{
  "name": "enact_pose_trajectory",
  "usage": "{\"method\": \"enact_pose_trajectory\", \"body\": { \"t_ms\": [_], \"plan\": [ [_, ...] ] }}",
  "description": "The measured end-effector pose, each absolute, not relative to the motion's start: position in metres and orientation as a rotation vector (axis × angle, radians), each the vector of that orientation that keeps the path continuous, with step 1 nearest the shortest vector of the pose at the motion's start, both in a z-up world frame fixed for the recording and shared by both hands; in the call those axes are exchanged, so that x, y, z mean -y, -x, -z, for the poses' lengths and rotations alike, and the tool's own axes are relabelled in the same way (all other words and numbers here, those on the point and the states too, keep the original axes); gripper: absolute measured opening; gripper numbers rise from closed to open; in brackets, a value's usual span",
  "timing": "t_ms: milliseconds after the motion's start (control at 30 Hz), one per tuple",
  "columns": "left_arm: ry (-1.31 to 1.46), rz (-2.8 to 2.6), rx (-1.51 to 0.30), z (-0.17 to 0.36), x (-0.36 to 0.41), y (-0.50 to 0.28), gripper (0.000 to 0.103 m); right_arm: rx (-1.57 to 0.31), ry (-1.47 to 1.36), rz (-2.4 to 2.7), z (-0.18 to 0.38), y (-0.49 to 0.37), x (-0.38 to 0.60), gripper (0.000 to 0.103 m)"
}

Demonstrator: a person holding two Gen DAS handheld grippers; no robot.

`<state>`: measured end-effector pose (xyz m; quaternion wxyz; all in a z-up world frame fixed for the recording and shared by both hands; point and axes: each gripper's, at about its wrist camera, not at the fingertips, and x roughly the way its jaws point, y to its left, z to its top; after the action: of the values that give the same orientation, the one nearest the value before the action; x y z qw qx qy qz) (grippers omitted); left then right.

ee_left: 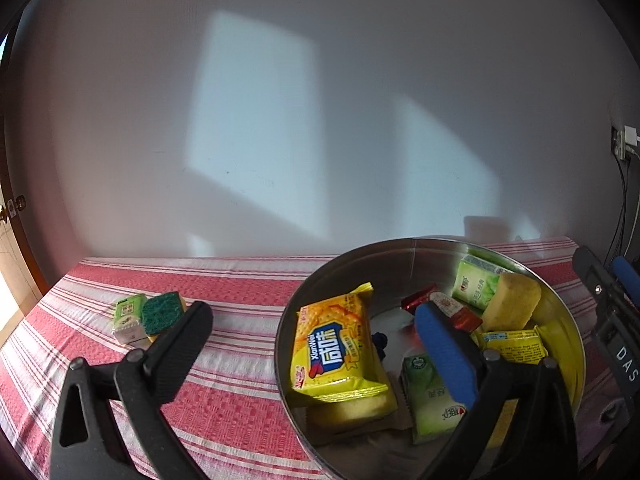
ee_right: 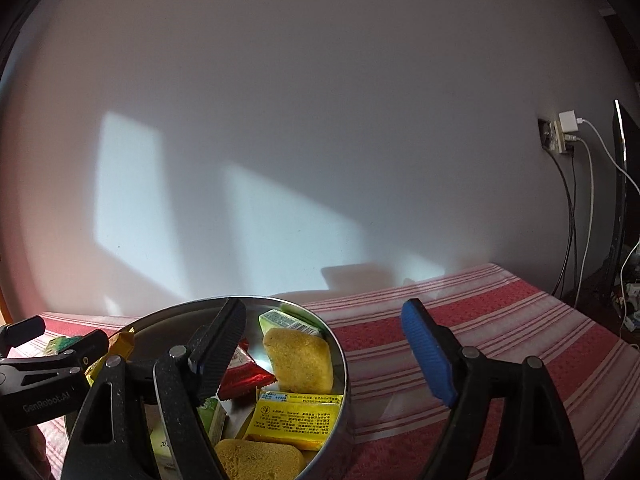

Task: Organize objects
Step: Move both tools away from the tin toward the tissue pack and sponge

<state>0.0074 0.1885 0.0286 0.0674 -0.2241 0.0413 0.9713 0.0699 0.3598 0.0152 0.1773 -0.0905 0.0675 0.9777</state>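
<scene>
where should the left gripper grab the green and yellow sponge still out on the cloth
Probably across its two long side faces, from above and slightly behind. The green and yellow sponge lies green scourer up on the striped cloth, and a small green packet sits against its left side, so one finger needs to slip between them. The left gripper is open wide enough.

A plain white wall fills most of the view, with slanted patches of window light thrown across it. Below runs a red-and-white striped tablecloth, pushed right up against the wall. Over on the right, a wall socket carries a white charger, its cables trailing down. At far left, a dark wooden door frame.
</scene>
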Motion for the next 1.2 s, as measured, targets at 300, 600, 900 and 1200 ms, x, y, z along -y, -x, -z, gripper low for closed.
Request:
{"method": "enact_pose_trajectory", "body": {
  "t_ms": [300,600,900,1200],
  "plan": [
    [0.614,-3.02,-0.153,-0.02,-0.16,-0.011,0.102,-0.19,0.182,-2.71,-0.019,-0.081,-0.358,0.082],
    [0.617,-3.05,-0.159,-0.008,-0.129,-0.008,0.102,-0.214,0.18,-2.668,-0.02,-0.085,-0.348,0.082],
    [0.629,-3.078,-0.153,-0.004,-0.1,-0.005,0.102,-0.223,0.169,-2.679,-0.019,-0.088,-0.317,0.082],
    [0.637,-3.098,-0.146,-0.003,-0.072,-0.003,0.102,-0.215,0.171,-2.745,-0.018,-0.079,-0.271,0.082]
  ]
}}
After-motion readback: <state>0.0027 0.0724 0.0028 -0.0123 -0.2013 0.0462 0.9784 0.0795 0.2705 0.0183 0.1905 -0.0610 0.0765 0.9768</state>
